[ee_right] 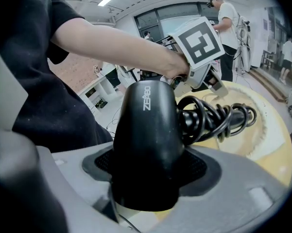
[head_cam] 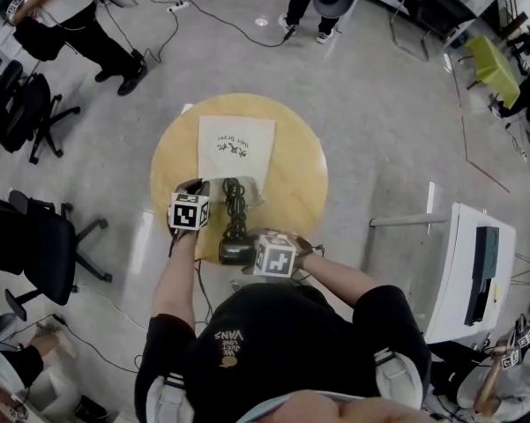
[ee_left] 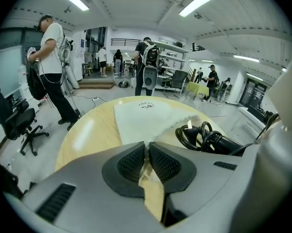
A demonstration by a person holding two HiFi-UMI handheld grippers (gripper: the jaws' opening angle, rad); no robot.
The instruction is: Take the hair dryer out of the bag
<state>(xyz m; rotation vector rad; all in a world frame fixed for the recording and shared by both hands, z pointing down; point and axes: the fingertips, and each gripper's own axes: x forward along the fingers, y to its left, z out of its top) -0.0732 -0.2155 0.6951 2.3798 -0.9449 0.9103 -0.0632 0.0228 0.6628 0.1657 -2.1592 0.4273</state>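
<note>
A flat white bag (head_cam: 236, 148) with dark lettering lies on the round wooden table (head_cam: 295, 179). My left gripper (head_cam: 197, 194) is shut on the bag's near corner (ee_left: 146, 147), the thin material pinched between its pads. The black hair dryer (head_cam: 235, 250) lies out of the bag at the table's near edge, its coiled cord (head_cam: 235, 203) wound round the handle. My right gripper (head_cam: 257, 254) is shut on the dryer's barrel (ee_right: 148, 135), which fills the gap between its pads. Beyond the barrel the cord (ee_right: 214, 118) and handle point toward the bag.
Black office chairs (head_cam: 35, 236) stand to the left, and a white cabinet (head_cam: 472, 267) to the right. People (head_cam: 79, 20) stand at the far side of the grey floor. A cable (head_cam: 220, 16) runs across the floor beyond the table.
</note>
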